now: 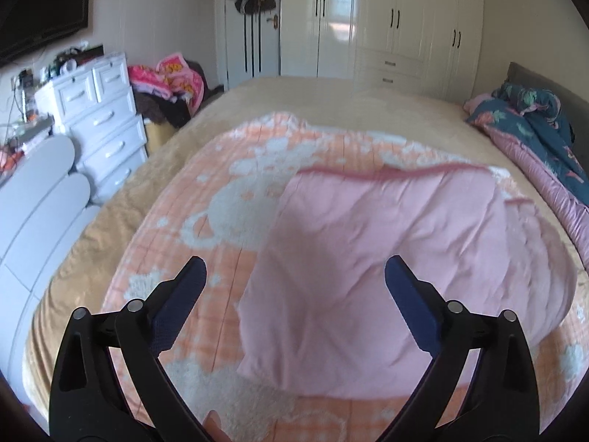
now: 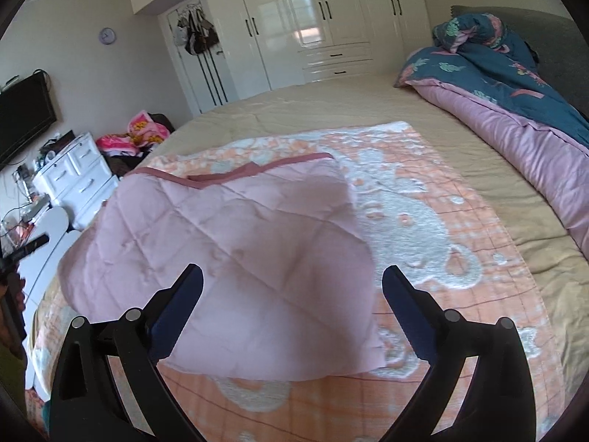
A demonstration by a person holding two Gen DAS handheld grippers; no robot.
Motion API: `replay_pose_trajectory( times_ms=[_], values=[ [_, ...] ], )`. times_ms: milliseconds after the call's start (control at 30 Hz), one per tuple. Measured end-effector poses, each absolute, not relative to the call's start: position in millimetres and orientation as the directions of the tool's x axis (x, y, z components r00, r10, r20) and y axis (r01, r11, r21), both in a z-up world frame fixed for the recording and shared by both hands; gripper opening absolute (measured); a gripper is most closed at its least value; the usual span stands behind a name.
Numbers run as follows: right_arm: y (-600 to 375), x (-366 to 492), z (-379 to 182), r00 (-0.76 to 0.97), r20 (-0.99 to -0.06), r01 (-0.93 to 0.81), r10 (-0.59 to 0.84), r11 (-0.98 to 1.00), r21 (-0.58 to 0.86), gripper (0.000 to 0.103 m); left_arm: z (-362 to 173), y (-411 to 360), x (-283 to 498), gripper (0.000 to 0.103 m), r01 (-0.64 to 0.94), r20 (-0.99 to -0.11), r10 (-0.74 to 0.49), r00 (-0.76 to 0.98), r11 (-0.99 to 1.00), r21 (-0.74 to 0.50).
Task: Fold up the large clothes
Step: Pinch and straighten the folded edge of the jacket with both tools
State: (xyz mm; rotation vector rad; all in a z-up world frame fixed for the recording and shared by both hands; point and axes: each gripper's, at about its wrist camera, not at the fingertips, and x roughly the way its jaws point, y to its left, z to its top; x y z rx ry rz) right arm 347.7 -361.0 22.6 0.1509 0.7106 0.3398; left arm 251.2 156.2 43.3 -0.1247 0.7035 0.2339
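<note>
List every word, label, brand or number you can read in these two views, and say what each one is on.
No text can be read in either view.
Wall clock: too small to read any numerals.
Pink and orange fabric on the pile: its markings are too blurred to read.
Orange blanket: pictures only, no words.

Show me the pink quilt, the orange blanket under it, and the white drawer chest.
pink quilt [image 2: 239,258], right wrist view, middle of its top.
orange blanket [image 2: 441,258], right wrist view, bare patterned part.
white drawer chest [image 1: 106,121], left wrist view, drawer front.
</note>
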Motion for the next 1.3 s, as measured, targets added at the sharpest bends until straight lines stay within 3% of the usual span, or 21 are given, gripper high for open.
replay_pose_trajectory(
  times_ms=[200,367,467,533,600,633,700,733,767,867,1033,1100,1300],
  values=[
    [-364,361,11,0.683,-0.65,-0.235,0.333,0.943,0.237,0.097,2,180,243,0.092,-0.217,-0.71,-0.034,0.704,0.941,-0.26],
    [-362,377,-7,0.646,-0.687,-0.237,0.333,0.943,0.234,0.097,-19,182,248,0.092,-0.218,-0.729,-0.089,0.679,0.924,-0.315],
    [-360,389,-23,0.618,-0.721,-0.216,0.312,0.95,0.226,0.097,-27,173,259,0.092,-0.212,-0.754,-0.074,0.653,0.938,-0.275],
    [-359,393,-30,0.61,-0.731,-0.207,0.307,0.952,0.226,0.097,-28,169,261,0.08,-0.215,-0.752,-0.069,0.655,0.938,-0.273],
    [-357,393,-34,0.611,-0.729,-0.208,0.308,0.951,0.227,0.097,-27,170,261,0.057,-0.227,-0.745,-0.054,0.665,0.936,-0.27],
    [-357,394,-36,0.611,-0.728,-0.213,0.311,0.95,0.227,0.097,-26,169,262,0.053,-0.231,-0.745,-0.046,0.665,0.936,-0.264],
    [-355,394,-40,0.604,-0.724,-0.241,0.332,0.942,0.231,0.077,-24,167,263,0.035,-0.227,-0.744,-0.05,0.666,0.937,-0.266],
    [-354,394,-40,0.596,-0.721,-0.26,0.352,0.935,0.241,0.057,-21,164,264,0.031,-0.221,-0.74,-0.051,0.671,0.939,-0.265],
    [-352,391,-41,0.605,-0.713,-0.27,0.355,0.934,0.235,0.045,-18,163,264,0.025,-0.216,-0.734,-0.049,0.677,0.94,-0.262],
    [-344,380,-27,0.654,-0.671,-0.304,0.35,0.933,0.19,0.023,-7,162,265,0.017,-0.212,-0.71,-0.038,0.703,0.942,-0.261],
    [-345,391,25,0.748,-0.575,-0.273,0.331,0.943,0.189,0.01,24,168,284,0.015,-0.223,-0.663,-0.011,0.749,0.938,-0.267],
    [-348,411,34,0.746,-0.568,-0.259,0.348,0.937,0.234,0.01,31,172,295,0.015,-0.237,-0.658,-0.003,0.753,0.932,-0.275],
    [-339,454,17,0.728,-0.632,-0.187,0.266,0.964,0.189,0.01,26,169,329,0.015,-0.282,-0.687,0.06,0.724,0.935,-0.216]
  ],
)
